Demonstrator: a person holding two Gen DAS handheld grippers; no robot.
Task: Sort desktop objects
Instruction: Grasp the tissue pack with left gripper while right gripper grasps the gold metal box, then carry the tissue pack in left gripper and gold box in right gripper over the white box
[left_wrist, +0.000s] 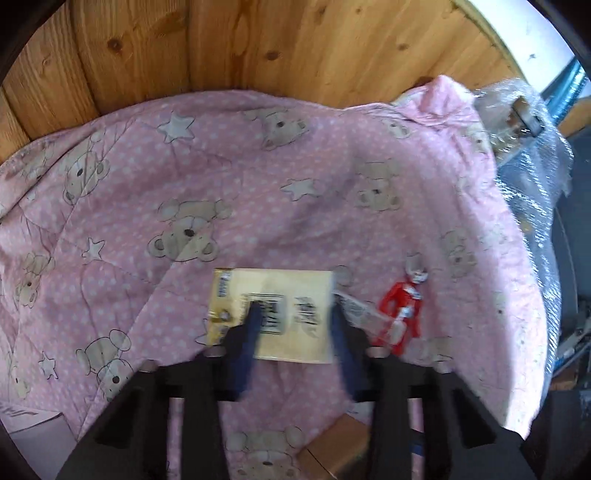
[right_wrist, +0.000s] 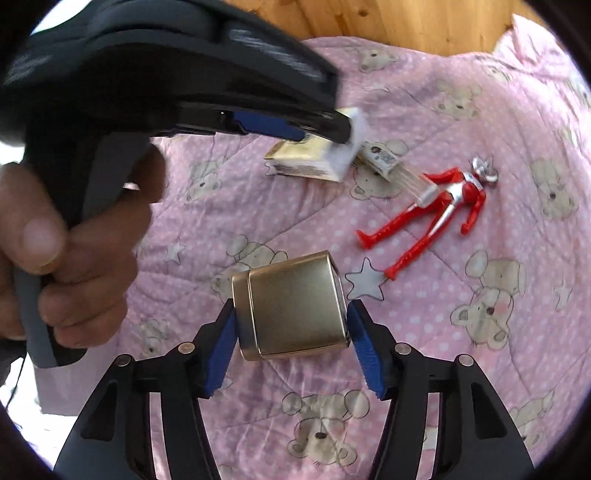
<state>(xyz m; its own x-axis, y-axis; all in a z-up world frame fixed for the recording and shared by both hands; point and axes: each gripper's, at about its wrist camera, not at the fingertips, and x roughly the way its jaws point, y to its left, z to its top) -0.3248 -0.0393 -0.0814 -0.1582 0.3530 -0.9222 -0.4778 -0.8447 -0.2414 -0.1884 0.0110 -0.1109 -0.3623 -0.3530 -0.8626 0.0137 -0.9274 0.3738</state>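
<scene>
A cream box with a barcode (left_wrist: 295, 291) (right_wrist: 299, 160) lies on the pink bear-print blanket (left_wrist: 258, 184). My left gripper (left_wrist: 295, 314) is open just above it, one blue finger over the barcode and the other at the box's right edge. From the right wrist view it (right_wrist: 325, 133) reaches in from the left, with a hand (right_wrist: 74, 258) on its handle. My right gripper (right_wrist: 291, 332) is shut on a gold tin (right_wrist: 295, 306), with a blue pad against each end. A red and silver toy figure (left_wrist: 400, 314) (right_wrist: 436, 206) lies to the right of the box.
A small clear packet with a label (right_wrist: 388, 164) (left_wrist: 354, 306) lies between the box and the figure. Wooden boards (left_wrist: 258, 48) back the blanket. Bubble wrap (left_wrist: 532, 184) is piled at the right edge. A white sheet (left_wrist: 33, 432) lies near left.
</scene>
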